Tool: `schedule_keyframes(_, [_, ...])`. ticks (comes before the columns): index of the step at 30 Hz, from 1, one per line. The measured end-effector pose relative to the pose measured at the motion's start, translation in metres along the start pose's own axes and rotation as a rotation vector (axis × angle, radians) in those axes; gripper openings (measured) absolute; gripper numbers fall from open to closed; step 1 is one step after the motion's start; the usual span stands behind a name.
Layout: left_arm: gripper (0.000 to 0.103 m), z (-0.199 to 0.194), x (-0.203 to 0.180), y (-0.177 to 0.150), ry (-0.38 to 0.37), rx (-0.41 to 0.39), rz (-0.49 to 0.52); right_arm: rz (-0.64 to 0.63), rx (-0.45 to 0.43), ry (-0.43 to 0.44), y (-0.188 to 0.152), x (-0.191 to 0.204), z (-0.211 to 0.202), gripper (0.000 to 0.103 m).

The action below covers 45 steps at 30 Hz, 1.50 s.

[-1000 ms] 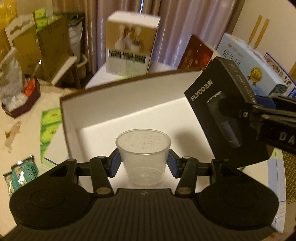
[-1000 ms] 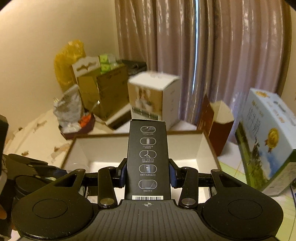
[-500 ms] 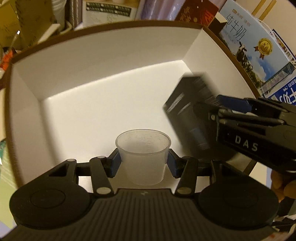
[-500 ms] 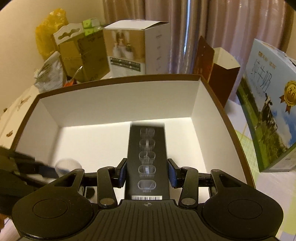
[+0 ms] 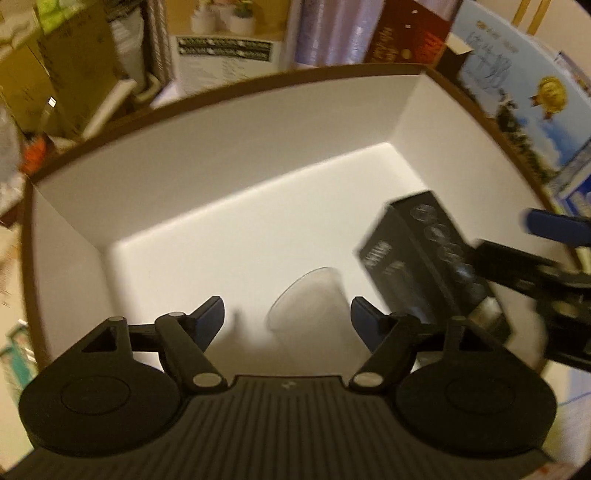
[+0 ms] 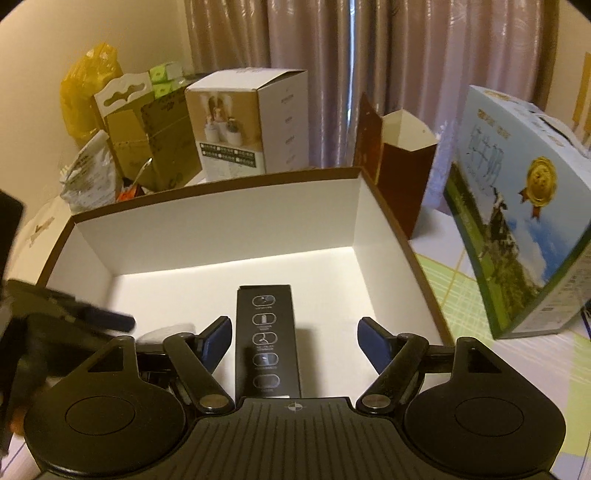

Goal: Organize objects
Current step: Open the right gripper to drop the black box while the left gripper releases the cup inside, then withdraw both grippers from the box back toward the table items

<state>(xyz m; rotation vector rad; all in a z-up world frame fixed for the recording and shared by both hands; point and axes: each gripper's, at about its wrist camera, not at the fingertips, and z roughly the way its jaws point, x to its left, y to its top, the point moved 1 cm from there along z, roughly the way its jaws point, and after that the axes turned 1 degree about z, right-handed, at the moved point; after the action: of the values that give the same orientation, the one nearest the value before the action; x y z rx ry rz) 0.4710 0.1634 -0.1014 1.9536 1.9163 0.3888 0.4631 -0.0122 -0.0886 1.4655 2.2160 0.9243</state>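
1. Left wrist view: the left gripper (image 5: 287,314) hangs over a large open box (image 5: 229,122) with white inner walls and a brown rim. Its blue-padded fingers (image 5: 210,318) are spread wide with nothing between them touching the pads.
2. Same view: a clear plastic cup (image 5: 306,301) shows tilted in the gap between the fingers, over the white floor of the box and free of both pads. It is blurred, so I cannot tell whether it rests on the floor.
3. Same view: to the right, a black carton (image 5: 421,254) sits inside the box near its right wall, blurred. The right gripper (image 5: 546,258) reaches in from the right edge; one blue pad shows above the carton, apart from it.
4. Same view: beyond the far wall stand a white product box (image 5: 221,48) and a dark red carton (image 5: 402,33); a blue milk carton (image 5: 524,96) stands to the right.
5. Right wrist view: the right gripper (image 6: 293,341) has its fingers wide apart. The black carton (image 6: 266,339), printed with a column of icons, lies on the box (image 6: 221,221) floor between the fingers, clear of both pads, long side pointing to the far wall.
6. Same view: the left gripper (image 6: 92,317) shows blurred at the left, with the cup (image 6: 166,332) faintly visible below it.
7. Same view: the box sits on a counter (image 6: 454,280) with a checked cover; curtains (image 6: 369,74) hang behind.
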Motion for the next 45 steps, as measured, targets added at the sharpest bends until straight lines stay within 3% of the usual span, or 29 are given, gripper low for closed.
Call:
schedule_keyframes(11, [0.075,-0.033,0.009,-0.007,-0.043,-0.047,-0.037,0.031,-0.026,0.044,-0.012,-0.002,-0.030,0.074])
schedule_keyframes(26, [0.075,-0.120,0.004,-0.072,-0.103,-0.132,-0.060,0.109,-0.091,0.089,-0.047,0.000,-0.104,0.075])
schedule_keyframes(45, [0.076,-0.177,-0.026,-0.137,-0.137,-0.184,0.000,0.182,-0.129,0.082,-0.104,0.007,-0.186,0.079])
